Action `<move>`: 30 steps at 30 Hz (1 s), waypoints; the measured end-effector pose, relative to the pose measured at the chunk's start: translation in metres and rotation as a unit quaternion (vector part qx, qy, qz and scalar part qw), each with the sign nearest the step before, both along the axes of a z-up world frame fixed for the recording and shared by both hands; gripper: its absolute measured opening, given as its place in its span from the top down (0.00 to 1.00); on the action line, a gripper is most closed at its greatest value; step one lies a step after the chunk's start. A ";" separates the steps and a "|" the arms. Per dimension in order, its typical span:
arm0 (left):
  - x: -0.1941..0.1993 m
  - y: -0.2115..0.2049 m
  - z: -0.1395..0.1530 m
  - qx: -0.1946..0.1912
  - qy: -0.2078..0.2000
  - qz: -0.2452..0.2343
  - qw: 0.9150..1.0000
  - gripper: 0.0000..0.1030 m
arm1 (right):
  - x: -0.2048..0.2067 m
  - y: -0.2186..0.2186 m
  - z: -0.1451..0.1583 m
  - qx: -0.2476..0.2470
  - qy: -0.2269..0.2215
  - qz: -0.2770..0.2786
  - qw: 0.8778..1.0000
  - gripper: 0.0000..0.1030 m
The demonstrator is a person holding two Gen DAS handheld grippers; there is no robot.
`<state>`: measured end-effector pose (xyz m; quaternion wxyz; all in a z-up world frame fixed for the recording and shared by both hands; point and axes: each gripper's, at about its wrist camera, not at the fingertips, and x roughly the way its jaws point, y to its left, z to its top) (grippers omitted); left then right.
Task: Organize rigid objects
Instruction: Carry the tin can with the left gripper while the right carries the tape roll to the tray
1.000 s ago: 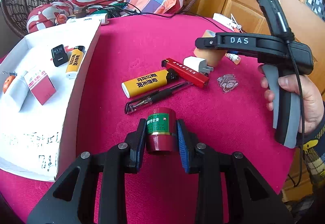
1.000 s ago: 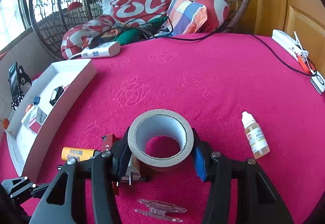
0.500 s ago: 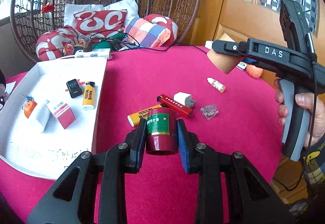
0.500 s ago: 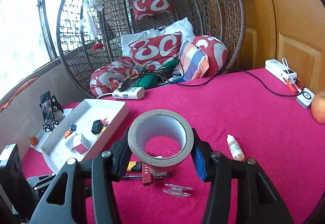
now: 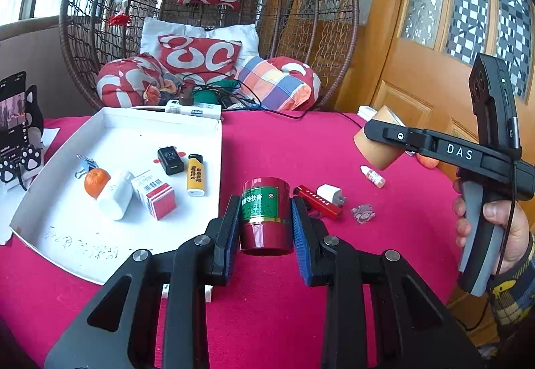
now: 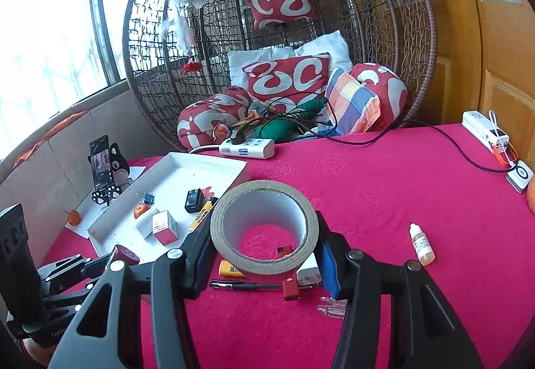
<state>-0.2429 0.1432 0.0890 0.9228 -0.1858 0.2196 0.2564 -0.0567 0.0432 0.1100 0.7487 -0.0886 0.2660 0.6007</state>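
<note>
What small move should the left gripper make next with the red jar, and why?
Probably carry it left over the white tray and lower it: the left gripper is shut on the red jar, held above the cloth beside the tray's near rim.

The tray [image 5: 214, 135] sits on the table's [image 5: 384, 252] left side, holding a lighter [image 5: 195, 175], charger [image 5: 170, 160], small box [image 5: 157, 198] and bottle [image 5: 115, 195] (side by side). Right of it lie a dropper bottle [image 6: 422, 244] and, apparently, a pen [image 6: 247, 285].
</note>
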 end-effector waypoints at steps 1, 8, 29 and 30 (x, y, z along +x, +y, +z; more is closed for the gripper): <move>-0.003 0.002 0.000 -0.001 -0.003 0.003 1.000 0.72 | -0.002 0.001 0.000 -0.002 -0.001 0.002 1.000 0.49; -0.023 0.018 0.000 -0.010 -0.020 0.028 0.999 0.72 | -0.016 0.010 0.000 -0.011 -0.007 0.019 1.000 0.49; -0.063 0.046 -0.012 -0.038 -0.042 0.079 0.995 0.72 | -0.044 0.035 -0.009 -0.039 -0.015 0.054 0.998 0.49; -0.064 0.047 -0.013 -0.039 -0.042 0.081 0.995 0.72 | -0.044 0.036 -0.009 -0.040 -0.014 0.055 0.998 0.49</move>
